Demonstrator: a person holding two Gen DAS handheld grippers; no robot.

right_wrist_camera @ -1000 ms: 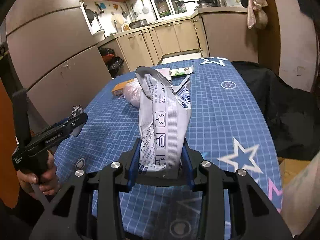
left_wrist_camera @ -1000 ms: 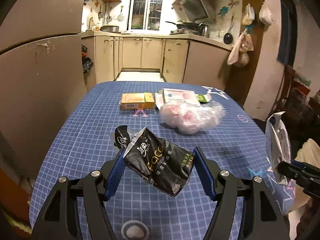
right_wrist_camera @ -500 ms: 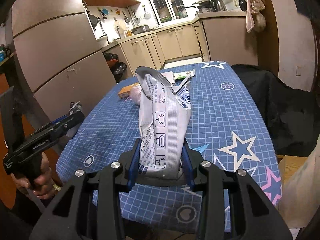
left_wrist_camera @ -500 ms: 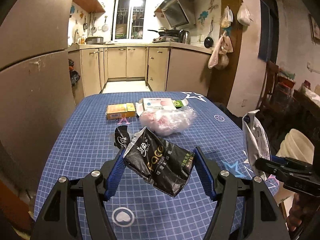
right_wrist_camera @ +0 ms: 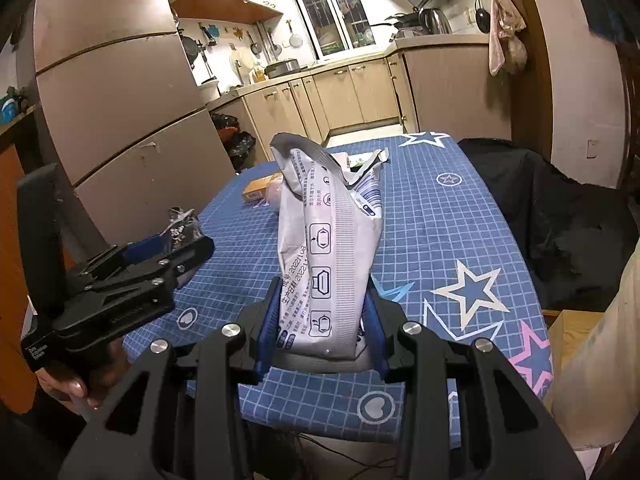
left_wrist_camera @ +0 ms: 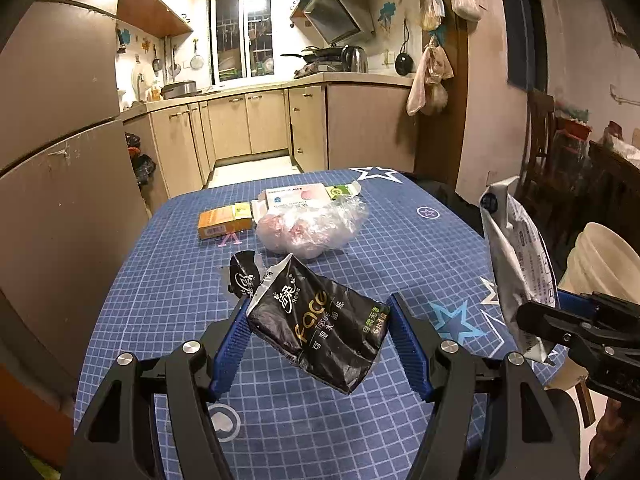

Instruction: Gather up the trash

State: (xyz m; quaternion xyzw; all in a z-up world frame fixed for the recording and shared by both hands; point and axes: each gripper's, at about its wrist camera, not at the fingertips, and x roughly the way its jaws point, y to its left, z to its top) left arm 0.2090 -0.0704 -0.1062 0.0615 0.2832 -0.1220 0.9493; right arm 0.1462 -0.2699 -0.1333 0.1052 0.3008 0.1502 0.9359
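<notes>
My left gripper [left_wrist_camera: 318, 320] is shut on a crumpled black tissue wrapper [left_wrist_camera: 320, 328] and holds it above the near end of the blue table [left_wrist_camera: 160, 280]. My right gripper [right_wrist_camera: 322, 320] is shut on an upright grey-white plastic package [right_wrist_camera: 328, 248], also lifted over the table's near edge. In the left wrist view that package [left_wrist_camera: 516, 264] and the right gripper [left_wrist_camera: 576, 328] show at the right. In the right wrist view the left gripper [right_wrist_camera: 168, 252] shows at the left with the black wrapper [right_wrist_camera: 182, 226].
Further along the table lie an orange box [left_wrist_camera: 224, 220], a clear plastic bag with pink contents [left_wrist_camera: 312, 228] and a white flat carton [left_wrist_camera: 298, 198]. A pale bin [left_wrist_camera: 604, 260] stands off the table's right side. A black-covered chair [right_wrist_camera: 560, 216] is at the right.
Both grippers have pulled back and risen from the table with their items still held. The pale bin has come into view at the right of the left wrist view.
</notes>
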